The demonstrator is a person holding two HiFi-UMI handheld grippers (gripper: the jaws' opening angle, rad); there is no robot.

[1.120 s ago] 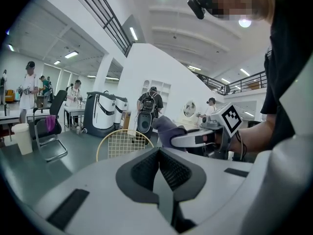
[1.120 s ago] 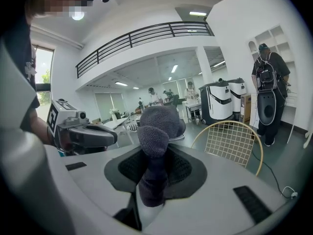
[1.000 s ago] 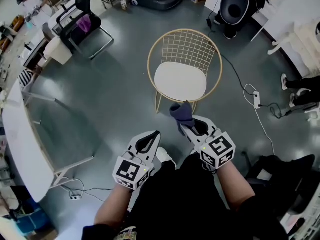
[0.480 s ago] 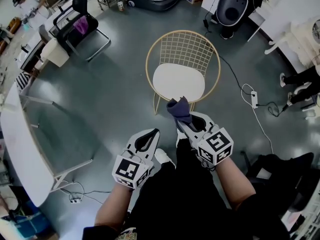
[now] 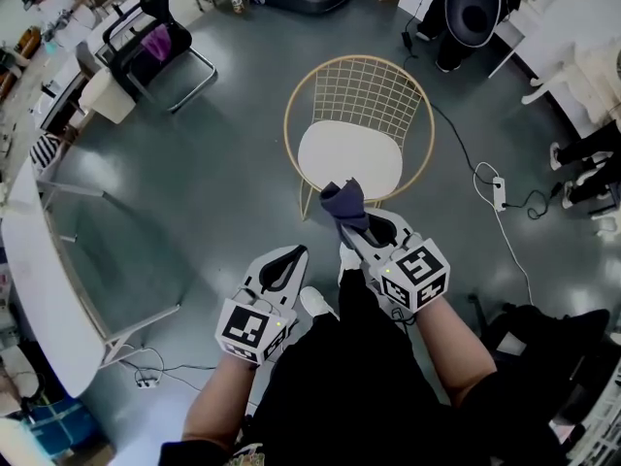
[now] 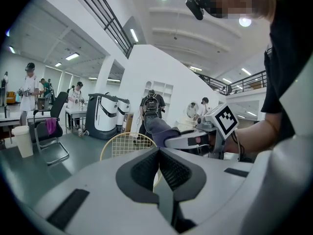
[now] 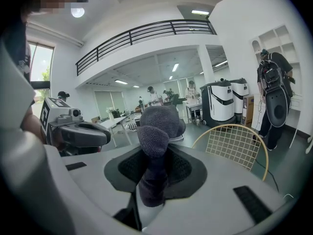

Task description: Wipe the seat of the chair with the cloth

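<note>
**A:** Where was the cloth at that point?

**B:** In the right gripper. Its jaws were clamped on the lower part of the cloth, and a dark bunched tuft stood out past the tips. In the head view it sat at frame centre, just below the front edge of the seat. It had not touched the seat.

**A:** And the left gripper?

**B:** Its jaws were pressed together with nothing between them. It was lower left of centre and well clear of the chair.

**A:** So what would a good wipe have needed?

**B:** My judgement was that the gripper should tip forward so the tuft met the seat first, not the hard tips. The cloth was balled up, so it would touch only a small patch at a time. Overlapping strokes would have been needed, from the near edge up toward the wire back.

**A:** Any risks?

**B:** The chair looked light on its thin legs, so a hard push could have slid it across the floor. Light, even pressure seemed wiser. The idle gripper might have steadied the rim. I also thought the grip could loosen if the cloth dragged, so short strokes were safer.
</note>
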